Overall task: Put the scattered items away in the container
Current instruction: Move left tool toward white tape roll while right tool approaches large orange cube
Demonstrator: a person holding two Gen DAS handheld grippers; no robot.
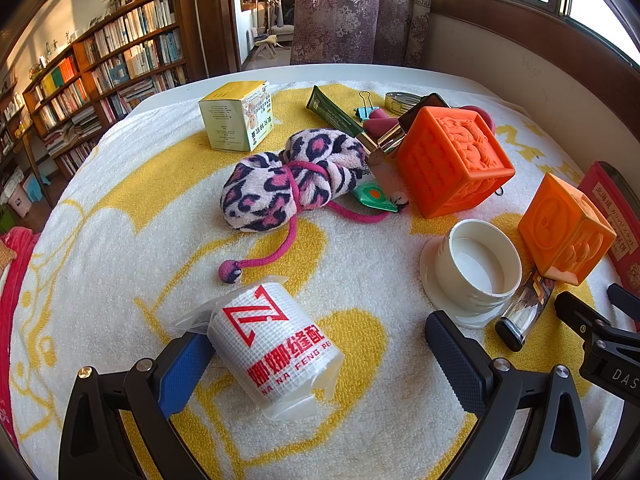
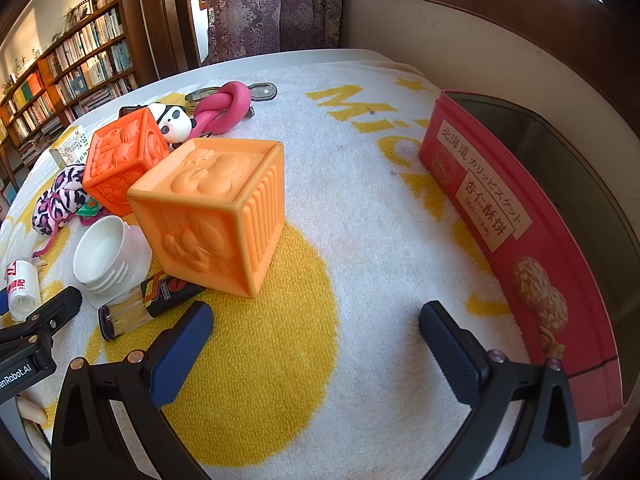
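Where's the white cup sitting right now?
The white cup lies on the towel, right of centre in the left wrist view, just left of the lighter orange cube and ahead of the left hand-held gripper.

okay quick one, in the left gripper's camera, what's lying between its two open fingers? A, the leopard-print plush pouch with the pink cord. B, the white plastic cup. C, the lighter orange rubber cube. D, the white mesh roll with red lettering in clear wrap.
D: the white mesh roll with red lettering lies on the yellow-and-white towel between the wide-open fingers of the left gripper, close against the left-hand finger.
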